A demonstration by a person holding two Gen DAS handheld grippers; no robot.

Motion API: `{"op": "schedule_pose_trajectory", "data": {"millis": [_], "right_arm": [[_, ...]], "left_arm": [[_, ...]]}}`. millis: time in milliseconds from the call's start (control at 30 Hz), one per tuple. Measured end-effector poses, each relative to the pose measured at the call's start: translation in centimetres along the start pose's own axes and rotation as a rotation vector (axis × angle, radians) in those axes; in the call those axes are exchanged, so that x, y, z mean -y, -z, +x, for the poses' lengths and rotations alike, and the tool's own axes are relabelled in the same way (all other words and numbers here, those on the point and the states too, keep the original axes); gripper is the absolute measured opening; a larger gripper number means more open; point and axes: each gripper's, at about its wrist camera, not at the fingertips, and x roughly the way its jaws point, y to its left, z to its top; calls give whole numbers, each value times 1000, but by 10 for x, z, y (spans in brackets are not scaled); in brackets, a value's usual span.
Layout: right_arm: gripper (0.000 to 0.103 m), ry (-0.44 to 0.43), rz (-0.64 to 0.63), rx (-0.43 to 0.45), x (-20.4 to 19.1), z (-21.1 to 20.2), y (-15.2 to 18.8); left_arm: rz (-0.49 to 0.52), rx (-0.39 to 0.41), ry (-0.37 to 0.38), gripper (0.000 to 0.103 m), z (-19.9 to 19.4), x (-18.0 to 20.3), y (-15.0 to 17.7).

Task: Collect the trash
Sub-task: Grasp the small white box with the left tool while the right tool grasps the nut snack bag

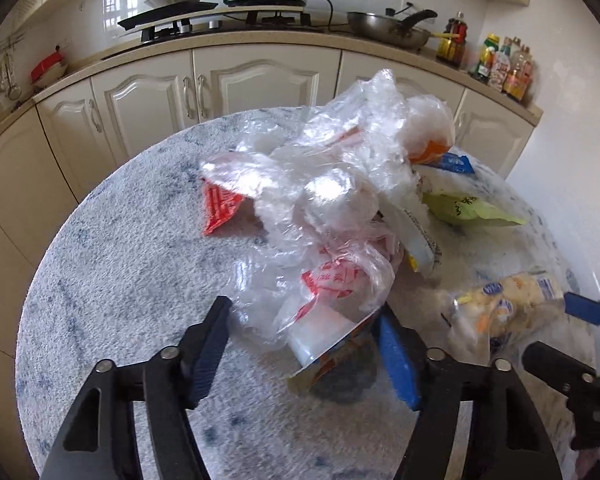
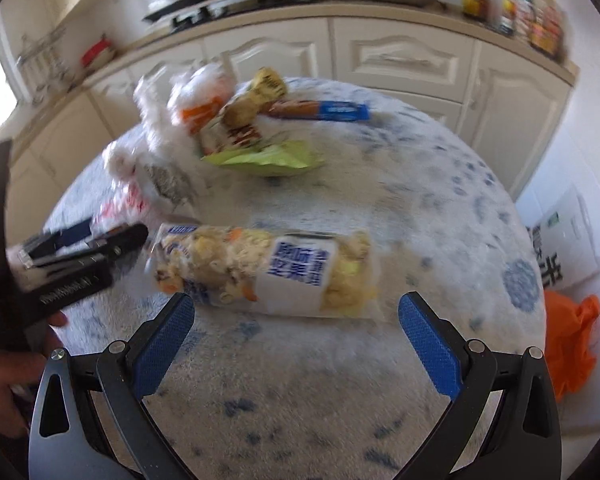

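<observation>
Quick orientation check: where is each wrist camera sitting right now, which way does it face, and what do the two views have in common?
Left wrist: above the round table, facing the kitchen cabinets; left gripper open around the clear plastic bag pile; right gripper's tip at the right edge.
Right wrist: above the table's near edge, same heading; right gripper open before the snack bag; left gripper and a hand at left.
Shared: table, snack bag, green wrapper, stove counter.

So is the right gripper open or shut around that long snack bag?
Open. The right gripper has its blue pads spread wide just short of the snack bag, which lies flat on the table, not pinched.
</observation>
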Motion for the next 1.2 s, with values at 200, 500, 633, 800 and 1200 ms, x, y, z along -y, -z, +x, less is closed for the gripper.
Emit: {"op": "schedule_pose_trajectory", "data": {"millis": [200,500,633,800,1200], "right_arm": [[103,28,-198,-44,-18,18,-7],[103,-73,-411,-38,-31,41,-27],[103,-95,-434,-56,-32,42,-33],[103,-131,-464,-21,-33,31,-42],[89,-376,-560,-178,-58,23,-28]], "left_arm": [[16,-2,-36,68,-4,-30,5],[43,1,-39,68,1,-30,15],[40,-4,-12,52,-14,-31,24],[57,7,-26,52,-29,-29,38],[50,15,21,38,-46,-29,54]]}}
